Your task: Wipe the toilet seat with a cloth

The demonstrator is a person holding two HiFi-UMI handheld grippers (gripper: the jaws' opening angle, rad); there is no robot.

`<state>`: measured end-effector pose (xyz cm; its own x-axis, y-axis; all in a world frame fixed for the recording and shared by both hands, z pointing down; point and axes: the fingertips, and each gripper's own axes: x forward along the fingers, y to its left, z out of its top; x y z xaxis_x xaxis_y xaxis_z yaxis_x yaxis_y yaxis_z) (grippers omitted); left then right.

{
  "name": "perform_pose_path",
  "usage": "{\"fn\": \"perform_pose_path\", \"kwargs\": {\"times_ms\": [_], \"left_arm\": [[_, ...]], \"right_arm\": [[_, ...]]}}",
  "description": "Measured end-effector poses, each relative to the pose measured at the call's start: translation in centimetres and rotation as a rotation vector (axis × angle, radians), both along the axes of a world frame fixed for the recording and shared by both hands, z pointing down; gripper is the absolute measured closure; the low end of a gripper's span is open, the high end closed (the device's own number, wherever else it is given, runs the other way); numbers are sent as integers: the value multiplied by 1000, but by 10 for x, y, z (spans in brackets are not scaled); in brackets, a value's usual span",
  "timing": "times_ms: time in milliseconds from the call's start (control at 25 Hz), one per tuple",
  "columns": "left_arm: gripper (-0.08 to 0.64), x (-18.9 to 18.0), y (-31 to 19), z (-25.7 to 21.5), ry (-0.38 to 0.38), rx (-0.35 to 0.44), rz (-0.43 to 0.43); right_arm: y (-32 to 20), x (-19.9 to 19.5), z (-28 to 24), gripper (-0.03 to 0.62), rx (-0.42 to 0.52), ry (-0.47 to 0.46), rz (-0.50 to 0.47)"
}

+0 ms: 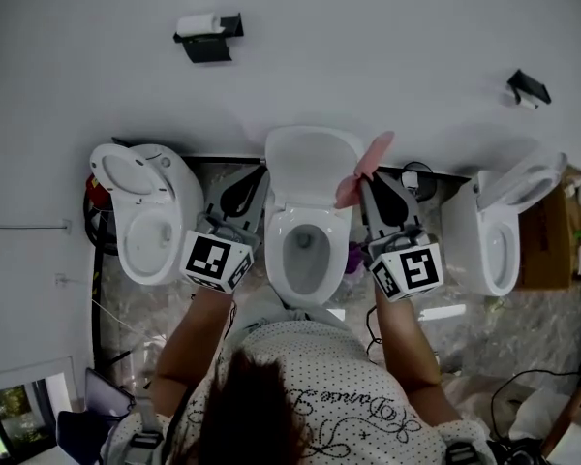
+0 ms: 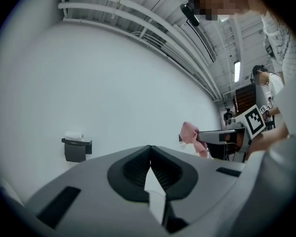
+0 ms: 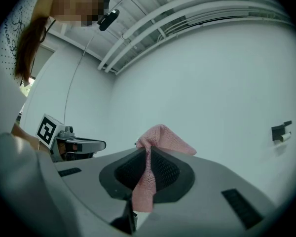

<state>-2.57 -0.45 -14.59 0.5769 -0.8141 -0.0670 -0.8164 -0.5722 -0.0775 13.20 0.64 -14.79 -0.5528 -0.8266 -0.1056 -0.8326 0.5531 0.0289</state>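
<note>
The middle toilet has its lid (image 1: 310,161) raised against the wall and its white seat (image 1: 283,232) down around the bowl. A pink cloth (image 1: 364,169) is clamped in my right gripper (image 1: 368,184), held above the toilet's right rear corner; in the right gripper view the cloth (image 3: 161,138) sticks up out of the jaws of that gripper (image 3: 149,151). My left gripper (image 1: 247,190) hovers at the toilet's left side, shut with nothing in it (image 2: 150,149). From it I see the cloth (image 2: 190,132) and the right gripper beside it.
Another toilet (image 1: 147,211) stands to the left and a third (image 1: 504,226) to the right, both with lids up. A paper holder (image 1: 208,39) is on the wall above, and a second fitting (image 1: 529,87) at the right. Cables lie on the marbled floor (image 1: 465,342).
</note>
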Motion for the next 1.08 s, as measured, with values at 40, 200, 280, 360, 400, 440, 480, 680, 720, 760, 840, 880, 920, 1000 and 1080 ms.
{"fn": "perform_pose_path", "kwargs": {"times_ms": [40,200,280,360,400,440,480,680,720,760,840,880,920,1000,1080], "left_arm": [[555,1,2,1,1,4,-2],[555,1,13,-2,7,38,-16],[555,0,19,-4,10,45,-28],[555,-2,24,-3,14,41,-40],[555,-2,26,-3,15,40,-44],[555,-3,27,-2,15,39,-48],[555,-3,28,-1,15,39,-50],[555,-2,31,2,14,32,-58],[555,-2,32,2,15,32,-59],[555,-1,33,2,14,32,-60],[555,0,34,2,13,31,-61],[555,0,35,2,13,29,-62],[555,0,36,3,14,28,-63],[555,-1,39,4,14,26,-64],[557,-1,41,6,14,23,-65]], "right_arm": [[2,-1,0,549,-2,-4,-9],[5,-5,1,551,-18,-15,-41],[8,-4,1,551,-16,-13,-53],[10,-4,2,551,-16,-11,-64],[10,-4,2,551,-17,-12,-67],[11,-4,3,551,-17,-12,-70],[10,-4,3,551,-16,-13,-72],[10,-5,3,551,-11,-11,-82],[11,-5,3,551,-10,-9,-85],[12,-5,3,551,-8,-7,-86],[13,-5,3,551,-8,-5,-87],[14,-4,3,551,-8,-5,-87],[15,-5,3,551,-8,-7,-88],[17,-6,4,551,-7,-9,-92],[19,-7,4,551,-5,-9,-97]]}}
